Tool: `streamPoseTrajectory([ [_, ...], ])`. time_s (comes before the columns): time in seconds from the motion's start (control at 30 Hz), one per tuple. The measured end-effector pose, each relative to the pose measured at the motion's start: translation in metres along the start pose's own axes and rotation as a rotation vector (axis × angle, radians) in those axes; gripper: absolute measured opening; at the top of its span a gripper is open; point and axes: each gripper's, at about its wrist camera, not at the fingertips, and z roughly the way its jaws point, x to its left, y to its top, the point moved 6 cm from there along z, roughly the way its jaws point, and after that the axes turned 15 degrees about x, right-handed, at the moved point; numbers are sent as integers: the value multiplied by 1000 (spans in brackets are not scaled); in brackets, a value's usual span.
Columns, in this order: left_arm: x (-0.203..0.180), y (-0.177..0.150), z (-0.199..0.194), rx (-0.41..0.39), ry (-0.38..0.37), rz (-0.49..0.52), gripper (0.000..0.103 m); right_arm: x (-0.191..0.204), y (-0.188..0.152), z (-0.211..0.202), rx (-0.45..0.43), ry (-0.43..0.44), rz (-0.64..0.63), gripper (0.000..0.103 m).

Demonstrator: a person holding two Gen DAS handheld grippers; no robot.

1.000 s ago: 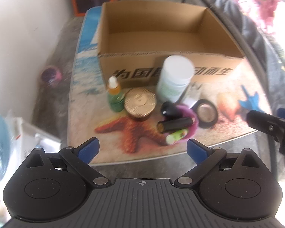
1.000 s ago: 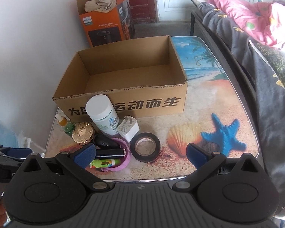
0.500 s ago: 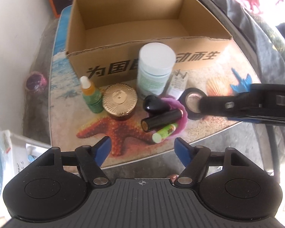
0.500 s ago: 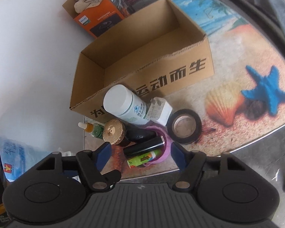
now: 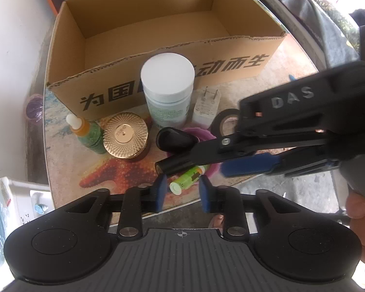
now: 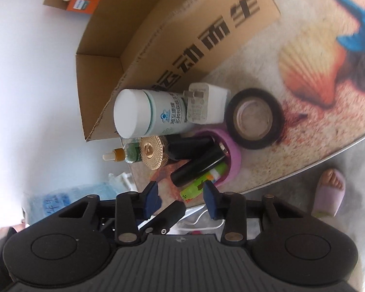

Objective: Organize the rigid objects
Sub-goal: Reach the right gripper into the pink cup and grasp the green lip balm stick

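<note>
We see the open cardboard box [image 5: 143, 34] standing on the beach-printed table [image 6: 292, 131], and just in front of it the white jar [image 5: 168, 82], black tape roll [image 6: 254, 119] and pink bowl [image 6: 233, 160] holding a green tube [image 5: 186, 181]. Both our left gripper [image 5: 181, 191] and right gripper [image 6: 181, 194] have just been closing, their jaws now a little apart with the green tube's end seen between them but not pressed.

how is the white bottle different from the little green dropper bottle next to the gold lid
The white bottle is much wider and taller than the green dropper bottle. The white bottle has a broad flat white cap, while the dropper bottle ends in a narrow orange neck with a small white tip. The white bottle stands right against the cardboard box; the dropper bottle stands further left, beside the gold lid. Both stand upright on the table.
</note>
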Motion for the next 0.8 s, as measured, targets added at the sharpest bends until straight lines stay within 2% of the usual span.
streamPoseTrajectory([
  [0.2,1,3,7,35,-55,8,15,-17,8,12,42,44,146,33],
  [0.37,11,4,3,33,-65,-14,16,-27,6,13,58,77,252,33],
  [0.53,19,8,15,66,-91,-16,16,-34,7,21,71,109,340,34],
  [0.8,25,11,25,114,-180,-21,15,-36,7,37,87,111,399,34],
])
